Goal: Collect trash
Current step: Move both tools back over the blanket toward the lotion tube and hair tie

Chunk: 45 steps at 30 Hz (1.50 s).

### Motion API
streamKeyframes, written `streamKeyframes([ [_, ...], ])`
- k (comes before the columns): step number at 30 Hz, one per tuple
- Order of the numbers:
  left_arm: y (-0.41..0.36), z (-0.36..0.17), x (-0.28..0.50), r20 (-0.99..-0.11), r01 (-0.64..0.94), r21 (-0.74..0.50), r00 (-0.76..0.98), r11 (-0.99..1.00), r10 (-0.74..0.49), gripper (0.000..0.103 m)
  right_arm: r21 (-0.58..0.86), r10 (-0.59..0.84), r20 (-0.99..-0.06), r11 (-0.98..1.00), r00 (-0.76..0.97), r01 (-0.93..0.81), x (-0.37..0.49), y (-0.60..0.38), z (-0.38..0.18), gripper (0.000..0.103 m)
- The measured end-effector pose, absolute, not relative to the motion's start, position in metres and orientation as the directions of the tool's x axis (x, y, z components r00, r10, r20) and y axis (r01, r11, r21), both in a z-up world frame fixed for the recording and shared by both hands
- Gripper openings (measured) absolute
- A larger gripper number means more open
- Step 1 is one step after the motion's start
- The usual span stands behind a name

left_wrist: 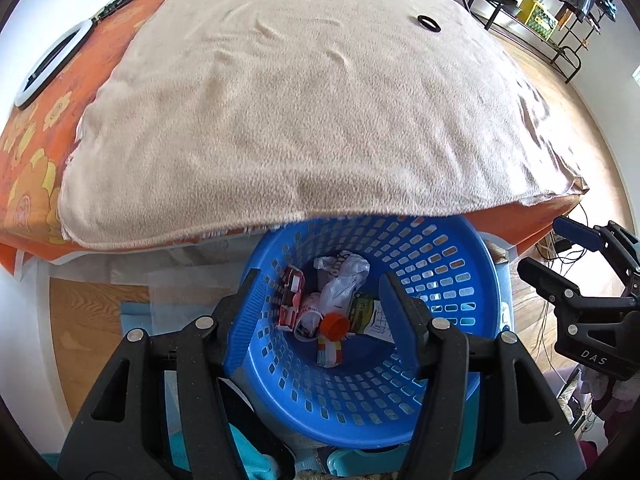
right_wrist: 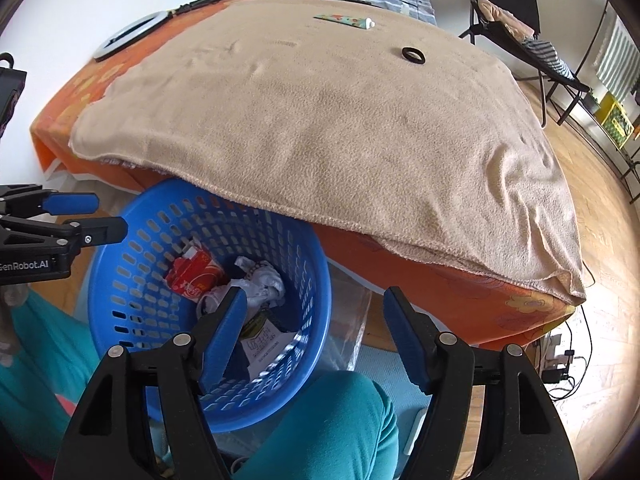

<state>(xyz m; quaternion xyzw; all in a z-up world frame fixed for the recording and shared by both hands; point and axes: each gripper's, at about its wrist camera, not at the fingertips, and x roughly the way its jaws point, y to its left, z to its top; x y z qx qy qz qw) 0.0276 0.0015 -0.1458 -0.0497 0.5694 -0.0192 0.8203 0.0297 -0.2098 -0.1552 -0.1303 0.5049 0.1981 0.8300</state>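
On a bed draped with a beige blanket (right_wrist: 320, 128), a tube (right_wrist: 346, 20) and a black ring (right_wrist: 413, 55) lie at the far side. Near the bed's front edge, a blue basket (left_wrist: 440, 256) holds a red carton (left_wrist: 291, 298), crumpled white wrapper (left_wrist: 344, 280) and orange cap (left_wrist: 335, 326). The left gripper (left_wrist: 318, 300) hangs spread and empty over the basket; the right gripper (right_wrist: 314, 334) is likewise parted, holding nothing.

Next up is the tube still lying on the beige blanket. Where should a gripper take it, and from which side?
Grip the tube across its flat middle, coming down from above. It lies flat with its white cap pointing right, so the fingers should probably close across its narrow width, clear of the cap.
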Motion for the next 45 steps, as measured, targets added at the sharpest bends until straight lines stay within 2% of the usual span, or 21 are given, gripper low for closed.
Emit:
streamKeyframes([
  [9,0.000,-0.115,0.089,-0.908,0.043,-0.092,0.407,0.995,-0.102,0.061,0.015,0.224,-0.869,0.904,0.441,-0.428,0.059,-0.228,-0.148,0.071],
  [20,-0.004,-0.087,0.210,-0.872,0.132,-0.106,0.464,0.986,-0.156,0.061,0.101,0.285,-0.815,0.927,0.505,-0.360,0.117,-0.252,-0.126,0.071],
  [35,-0.008,-0.093,0.392,-0.861,0.217,-0.159,0.447,0.963,-0.243,0.061,0.200,0.325,-0.817,0.934,0.476,-0.295,0.182,-0.264,-0.136,0.071],
  [45,-0.010,-0.132,0.470,-0.881,0.172,-0.181,0.409,0.968,-0.237,0.061,0.229,0.326,-0.832,0.938,0.448,-0.259,0.195,-0.272,-0.155,0.071],
])
